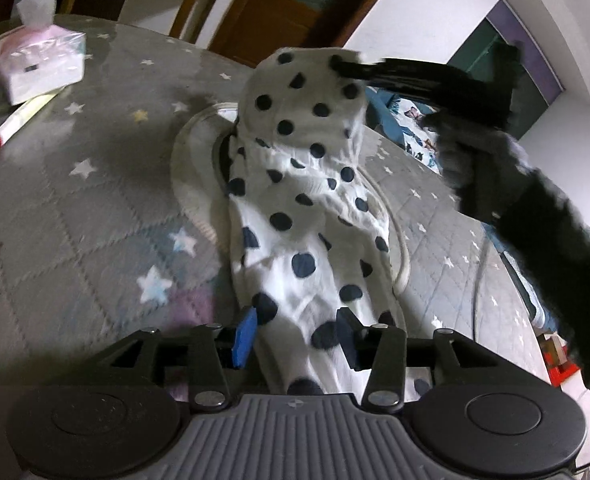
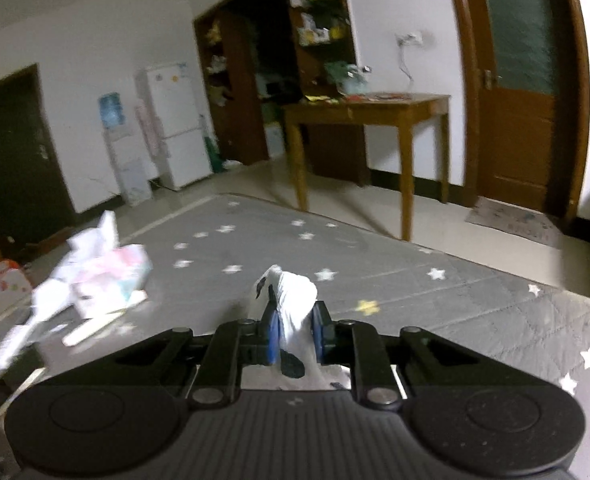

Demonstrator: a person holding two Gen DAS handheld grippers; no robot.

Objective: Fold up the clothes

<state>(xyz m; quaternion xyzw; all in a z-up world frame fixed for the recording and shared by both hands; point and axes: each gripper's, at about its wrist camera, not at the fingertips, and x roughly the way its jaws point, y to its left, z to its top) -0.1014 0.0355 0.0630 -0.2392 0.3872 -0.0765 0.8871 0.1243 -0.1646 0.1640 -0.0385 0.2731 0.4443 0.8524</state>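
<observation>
White polka-dot garment (image 1: 307,216) hangs stretched above the grey star-patterned mat (image 1: 75,208), its near end pinched between the blue pads of the left tongs (image 1: 295,336) and its far end clamped in the right tongs (image 2: 295,330), near a tissue pack (image 1: 41,60).

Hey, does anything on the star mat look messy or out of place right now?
Yes. Near the tissue pack, loose white papers lie scattered on the grey star mat, and a red-capped tube lies loose beside it. The polka-dot garment hangs bunched between the left gripper and right gripper, not flat.
</observation>
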